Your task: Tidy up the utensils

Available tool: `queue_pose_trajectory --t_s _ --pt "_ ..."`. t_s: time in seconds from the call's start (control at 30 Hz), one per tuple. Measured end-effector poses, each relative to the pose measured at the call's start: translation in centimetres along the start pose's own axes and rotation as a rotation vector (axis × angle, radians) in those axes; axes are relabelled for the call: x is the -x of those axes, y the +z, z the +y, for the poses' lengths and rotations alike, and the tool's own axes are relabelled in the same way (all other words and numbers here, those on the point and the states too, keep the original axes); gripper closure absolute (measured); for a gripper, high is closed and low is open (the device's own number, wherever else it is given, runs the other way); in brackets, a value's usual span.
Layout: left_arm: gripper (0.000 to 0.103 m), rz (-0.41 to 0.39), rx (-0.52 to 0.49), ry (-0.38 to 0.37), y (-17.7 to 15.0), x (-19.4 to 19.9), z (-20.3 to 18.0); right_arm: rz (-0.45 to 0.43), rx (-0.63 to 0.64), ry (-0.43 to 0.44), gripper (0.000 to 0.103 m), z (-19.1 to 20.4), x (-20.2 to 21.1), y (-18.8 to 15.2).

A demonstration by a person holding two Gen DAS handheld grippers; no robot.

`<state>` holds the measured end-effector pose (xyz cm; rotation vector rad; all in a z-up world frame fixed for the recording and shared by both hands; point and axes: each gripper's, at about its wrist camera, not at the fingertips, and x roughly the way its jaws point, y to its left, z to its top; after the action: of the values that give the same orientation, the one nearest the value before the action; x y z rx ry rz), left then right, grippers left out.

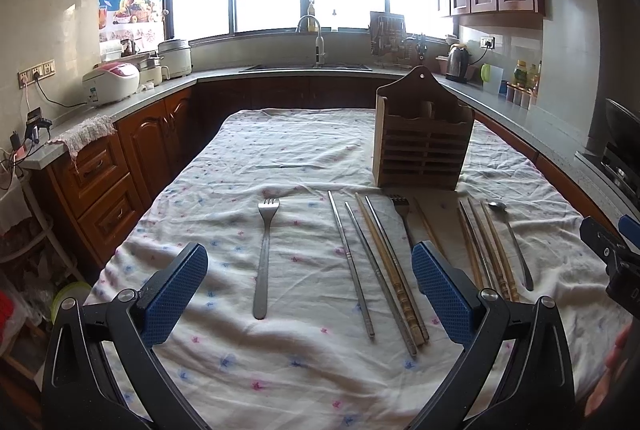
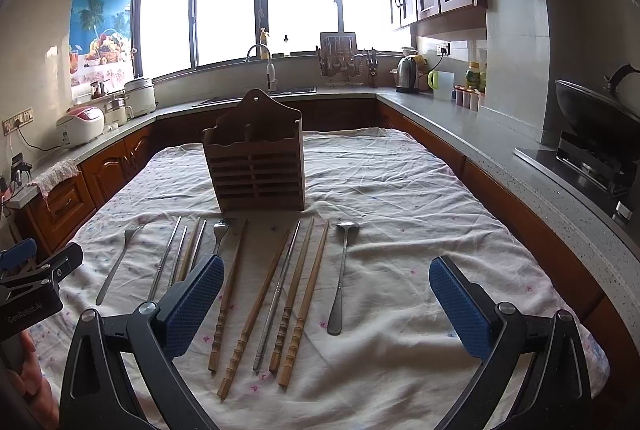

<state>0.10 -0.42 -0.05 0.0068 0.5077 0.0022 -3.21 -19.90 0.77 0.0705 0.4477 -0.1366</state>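
Observation:
A row of utensils lies on a flowered white tablecloth (image 1: 280,158) in front of an upright wooden slatted holder (image 1: 424,142) (image 2: 256,166). From the left there is a steel fork (image 1: 264,254) (image 2: 118,262), metal chopsticks (image 1: 352,270), a wooden chopstick (image 1: 390,266), a second fork (image 1: 400,214) (image 2: 220,234), more wooden chopsticks (image 2: 296,302) and a steel spoon (image 1: 516,242) (image 2: 342,278). My left gripper (image 1: 310,294) hovers open above the left fork and the metal chopsticks. My right gripper (image 2: 326,310) hovers open over the wooden chopsticks and the spoon. Neither holds anything.
Grey counters (image 2: 500,150) with wooden cabinets wrap around the table on three sides. Rice cookers (image 1: 112,80) stand on the left, a sink and tap (image 1: 316,46) at the back, a kettle (image 2: 406,74) and a wok on a stove (image 2: 596,126) on the right. A hand (image 2: 28,378) shows at the edge.

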Motion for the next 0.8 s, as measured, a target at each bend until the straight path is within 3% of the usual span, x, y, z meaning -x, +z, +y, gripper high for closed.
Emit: queue_pose_trajectory --t_s 0.8 --pt "0.0 -0.032 -0.005 -0.012 0.17 0.9 -0.02 -0.029 -0.001 0.029 0.0 0.14 0.51 0.16"
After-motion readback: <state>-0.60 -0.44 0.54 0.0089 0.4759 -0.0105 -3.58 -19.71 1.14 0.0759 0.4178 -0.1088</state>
